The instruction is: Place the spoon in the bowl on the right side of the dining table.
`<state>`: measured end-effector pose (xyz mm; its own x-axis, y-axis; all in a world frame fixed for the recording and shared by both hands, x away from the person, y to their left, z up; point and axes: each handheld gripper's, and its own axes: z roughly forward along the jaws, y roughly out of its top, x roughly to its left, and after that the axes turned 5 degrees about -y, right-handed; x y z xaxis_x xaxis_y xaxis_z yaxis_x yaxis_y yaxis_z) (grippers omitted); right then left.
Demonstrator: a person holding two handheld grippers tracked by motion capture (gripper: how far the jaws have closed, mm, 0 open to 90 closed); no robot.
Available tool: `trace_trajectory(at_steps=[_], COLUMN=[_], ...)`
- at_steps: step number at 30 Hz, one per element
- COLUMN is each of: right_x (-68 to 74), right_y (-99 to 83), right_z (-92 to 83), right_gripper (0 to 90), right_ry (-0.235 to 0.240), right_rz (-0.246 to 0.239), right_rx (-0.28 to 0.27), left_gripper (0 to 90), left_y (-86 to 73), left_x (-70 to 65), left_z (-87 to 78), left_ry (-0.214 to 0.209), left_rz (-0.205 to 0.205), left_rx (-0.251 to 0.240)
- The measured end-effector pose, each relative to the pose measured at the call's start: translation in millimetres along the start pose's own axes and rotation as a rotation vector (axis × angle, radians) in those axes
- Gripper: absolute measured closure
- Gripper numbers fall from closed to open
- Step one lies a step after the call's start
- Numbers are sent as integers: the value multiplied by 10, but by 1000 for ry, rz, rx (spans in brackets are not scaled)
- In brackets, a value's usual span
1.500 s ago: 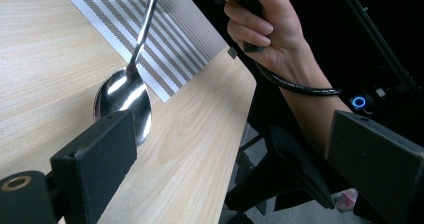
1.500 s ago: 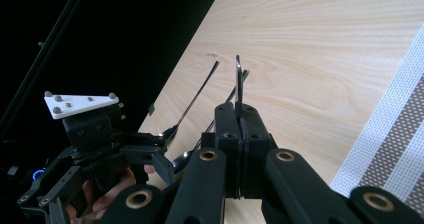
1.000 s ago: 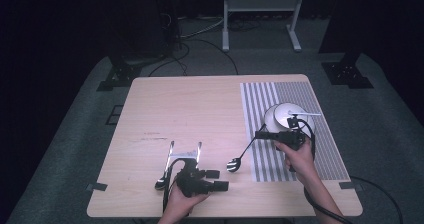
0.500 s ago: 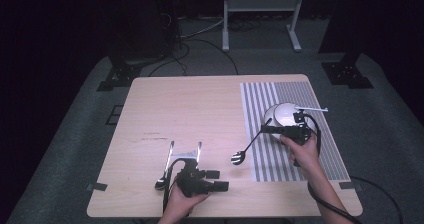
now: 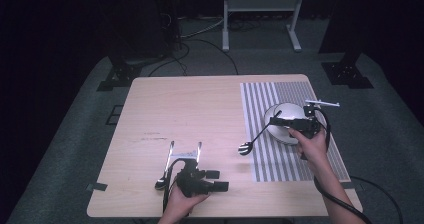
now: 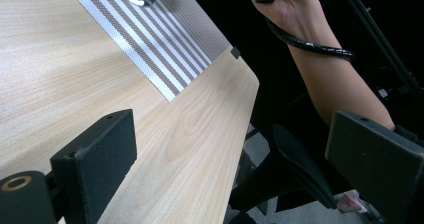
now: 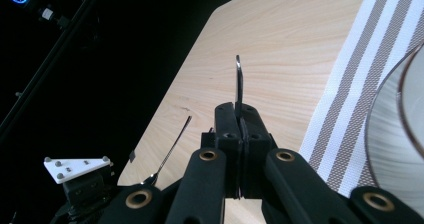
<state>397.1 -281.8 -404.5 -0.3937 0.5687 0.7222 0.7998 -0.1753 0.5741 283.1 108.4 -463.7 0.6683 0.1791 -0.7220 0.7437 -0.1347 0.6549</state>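
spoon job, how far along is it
Done: the plate sits on the striped mat. In hand: the right gripper is shut on a spoon, held above the table. Left: placing it, and a second spoon lies by the open left gripper.

My left gripper point(image 5: 185, 151) is a black, blocky body with two slim silvery rails running forward from it, and its two jaws end in thick, matte black rectangular pads point(image 6: 100, 149) with a brass-ringed pivot hole behind them. My right gripper point(image 7: 239, 115) has black link arms studded with brass-ringed pivots. Beside the right gripper, a ribbed, spiralled black cable point(image 6: 305, 43) loops round my bare forearm. I wear no sleeves at either wrist.
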Motion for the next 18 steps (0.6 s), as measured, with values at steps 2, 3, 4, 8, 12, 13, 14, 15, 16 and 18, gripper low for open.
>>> trace_trajectory(at_steps=[2, 3, 4, 8, 12, 13, 14, 15, 16, 18], right_x=[-5, -7, -11, -27, -45, -51, -58, -60, -64, -74], right_y=[21, 29, 39, 82, 131, 142, 158, 165, 170, 191], right_z=[-24, -33, -47, -99, -157, -172, -196, -207, -214, -250], right_gripper=[891, 890, 890, 890, 890, 890, 890, 891, 890, 890], right_ry=[-7, -9, -11, -22, -38, -41, -43, -45, -45, -51], right_rz=[3, 3, 5, 9, 11, 11, 15, 18, 17, 22], right_rx=[-4, -7, -12, -26, -41, -45, -51, -54, -57, -64], left_gripper=[49, 49, 49, 48, 48, 48, 48, 49, 49, 48], left_y=[1, 1, 0, 1, 1, 1, 1, 1, 1, 1], left_x=[0, 1, 1, 2, 3, 4, 4, 4, 4, 4], left_z=[-1, -2, -3, -4, -6, -6, -5, -5, -4, -3], left_ry=[1, 0, 0, 1, 1, 1, 2, 1, 2, 1], left_rz=[1, 0, -1, 2, 2, 2, 1, 1, 0, 0], left_rx=[0, 0, -1, 2, 1, 0, 0, 0, 1, 1])
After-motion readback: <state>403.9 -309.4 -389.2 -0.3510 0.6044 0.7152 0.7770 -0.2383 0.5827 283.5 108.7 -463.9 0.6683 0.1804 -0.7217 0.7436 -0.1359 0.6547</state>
